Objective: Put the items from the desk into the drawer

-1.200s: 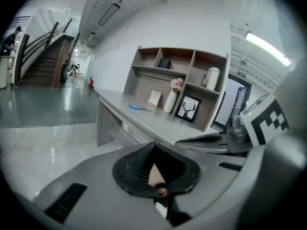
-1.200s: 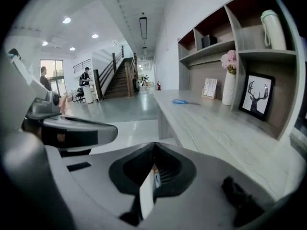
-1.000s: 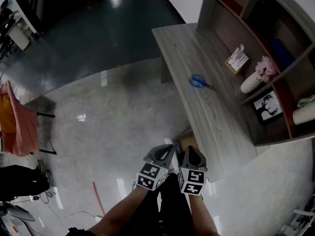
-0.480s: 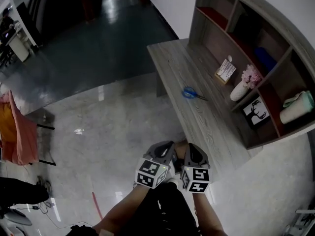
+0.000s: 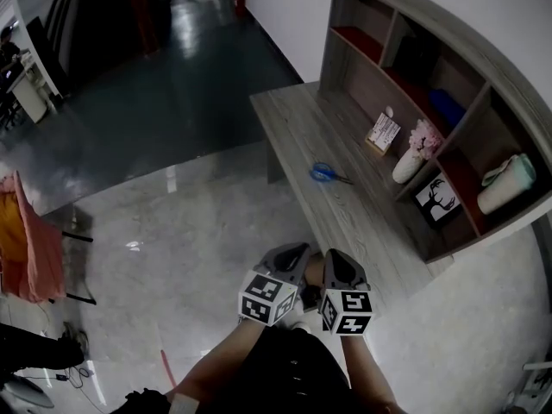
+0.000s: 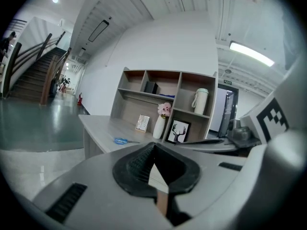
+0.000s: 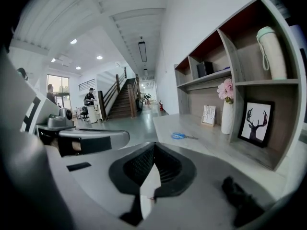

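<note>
Two tongs are held side by side: the left tongs [image 5: 287, 257] and the right tongs [image 5: 336, 264]. Ahead of them and off to the right stands one worktop [image 5: 293, 119]. On it are one pair of blue scissors [image 5: 324, 172], one small card stand [image 5: 383, 132] and one white vase [image 5: 407, 164] of pink flowers. Beyond, one shelf unit [image 5: 358, 80] holds one framed deer picture [image 5: 434, 201], one pale flask [image 5: 504, 182], one dark box [image 7: 205, 69] and one blue object [image 5: 447, 108]. Far to the left of the tongs hangs one orange cloth [image 5: 21, 248].
</note>
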